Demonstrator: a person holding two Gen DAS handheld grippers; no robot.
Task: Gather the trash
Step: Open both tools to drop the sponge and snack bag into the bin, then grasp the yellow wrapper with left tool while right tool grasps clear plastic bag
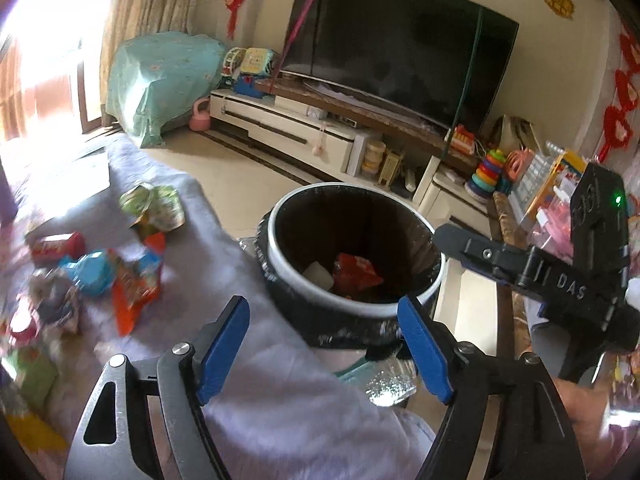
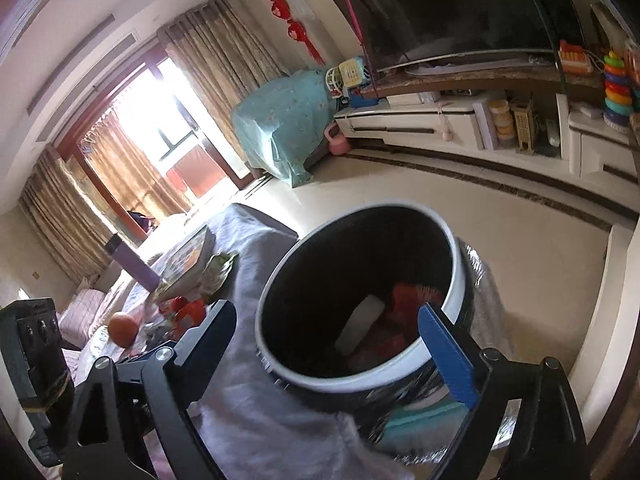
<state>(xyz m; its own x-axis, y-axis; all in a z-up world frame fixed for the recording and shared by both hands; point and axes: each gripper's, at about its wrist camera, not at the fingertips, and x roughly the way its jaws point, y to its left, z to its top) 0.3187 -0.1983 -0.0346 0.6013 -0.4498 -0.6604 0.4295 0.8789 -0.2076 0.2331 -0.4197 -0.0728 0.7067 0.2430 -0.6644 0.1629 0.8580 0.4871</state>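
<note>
A round trash bin (image 1: pixel 434 280) with a white rim and black liner stands beside the cloth-covered table (image 1: pixel 240 280). Inside it lie a red wrapper (image 1: pixel 356 272) and a white piece (image 1: pixel 318 274). My left gripper (image 1: pixel 324 344) is open and empty, just in front of the bin. Snack wrappers (image 1: pixel 132 276) lie in a heap on the table at the left, with a green packet (image 1: pixel 154 206) behind them. In the right wrist view the bin (image 2: pixel 456 284) sits right under my right gripper (image 2: pixel 332 344), which is open and empty above the rim. The right gripper also shows in the left wrist view (image 1: pixel 436 236).
A TV (image 1: pixel 400 48) stands on a low white cabinet (image 1: pixel 280 128) across the tiled floor. Toys (image 1: pixel 486 176) crowd the cabinet's right end. An orange (image 2: pixel 124 328) and a book (image 2: pixel 188 256) lie on the table. A teal-covered object (image 1: pixel 160 80) stands by the curtains.
</note>
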